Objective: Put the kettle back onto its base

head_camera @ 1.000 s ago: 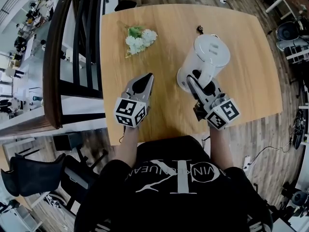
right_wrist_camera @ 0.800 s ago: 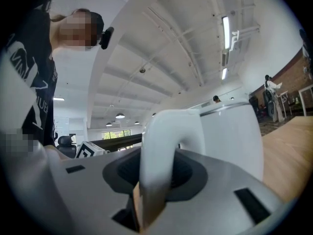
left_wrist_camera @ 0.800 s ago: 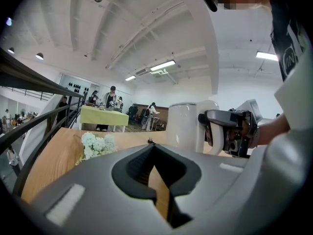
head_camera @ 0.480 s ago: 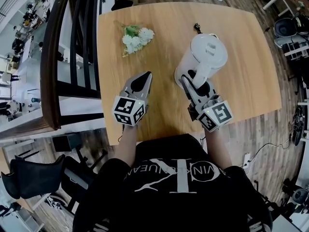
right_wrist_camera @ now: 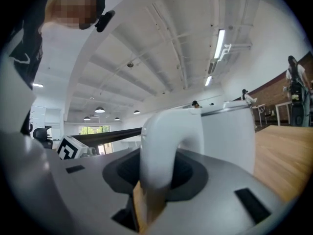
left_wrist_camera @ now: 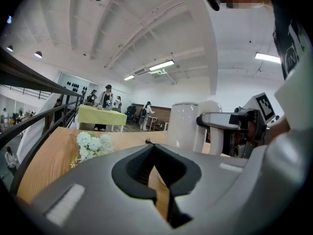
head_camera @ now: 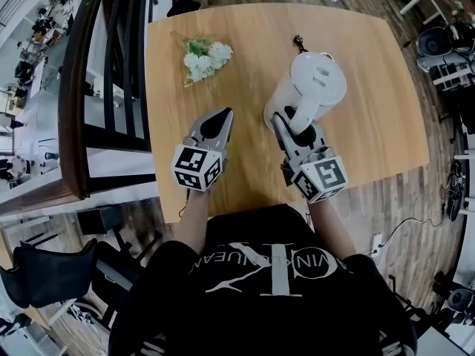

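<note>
Right gripper point(head_camera: 291, 123), fingers clamped on the kettle point(head_camera: 318, 80) handle, has swivelled slightly — left gripper point(head_camera: 222, 117) stays closed.

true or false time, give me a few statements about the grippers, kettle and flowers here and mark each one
1. The right gripper grips the kettle by its handle. True.
2. The left gripper holds the flowers. False: its jaws are together with nothing between them, and the flowers lie on the table well beyond it.
3. In the head view the flowers lie right of the kettle. False: they lie to its left.
4. The kettle is white. True.
</note>
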The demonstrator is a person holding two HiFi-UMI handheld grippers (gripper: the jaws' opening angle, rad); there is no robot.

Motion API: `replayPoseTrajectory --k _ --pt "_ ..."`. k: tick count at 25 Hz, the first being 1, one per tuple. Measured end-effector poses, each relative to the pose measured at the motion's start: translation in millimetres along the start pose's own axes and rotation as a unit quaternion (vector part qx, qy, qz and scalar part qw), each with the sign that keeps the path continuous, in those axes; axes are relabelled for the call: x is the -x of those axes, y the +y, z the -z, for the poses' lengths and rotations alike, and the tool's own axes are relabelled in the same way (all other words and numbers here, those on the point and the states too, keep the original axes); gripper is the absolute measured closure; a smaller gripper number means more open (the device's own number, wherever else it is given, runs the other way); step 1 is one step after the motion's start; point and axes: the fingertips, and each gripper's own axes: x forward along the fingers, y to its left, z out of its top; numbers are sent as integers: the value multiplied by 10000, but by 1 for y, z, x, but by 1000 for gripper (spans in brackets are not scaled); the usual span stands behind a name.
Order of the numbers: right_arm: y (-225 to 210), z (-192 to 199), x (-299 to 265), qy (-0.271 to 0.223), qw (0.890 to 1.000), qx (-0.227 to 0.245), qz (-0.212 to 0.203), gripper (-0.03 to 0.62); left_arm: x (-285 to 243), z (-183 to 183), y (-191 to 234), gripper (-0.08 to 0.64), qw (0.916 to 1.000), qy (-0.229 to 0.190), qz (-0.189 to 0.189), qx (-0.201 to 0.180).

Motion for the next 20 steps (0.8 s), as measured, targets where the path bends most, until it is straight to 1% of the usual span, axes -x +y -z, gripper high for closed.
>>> replayPoseTrajectory --k 2,7,9,10,12,14,16,20 --pt "1 0 -3 -36 9998 27 209 468 -2 -1 -4 557 10000 3 29 -11" --pt "5 1 -10 -61 9988 86 480 468 -3 -2 -9 557 10000 4 50 -25" --pt "6 2 -9 -66 9986 85 526 469 -3 0 -9 557 10000 16 48 -21" --pt "7 3 -8 -59 9988 97 483 469 -3 1 -11 557 10000 26 58 -18" --pt "9 5 -2 1 9996 136 242 469 -3 2 -13 557 10000 41 87 -17" --pt "12 7 4 117 9997 187 -124 469 -2 4 -13 557 9999 40 95 -14" --pt "14 8 12 243 9984 243 -458 468 -1 5 -12 557 10000 38 78 0" --pt "13 9 27 419 9937 318 -992 468 0 6 -14 557 10000 35 85 14"
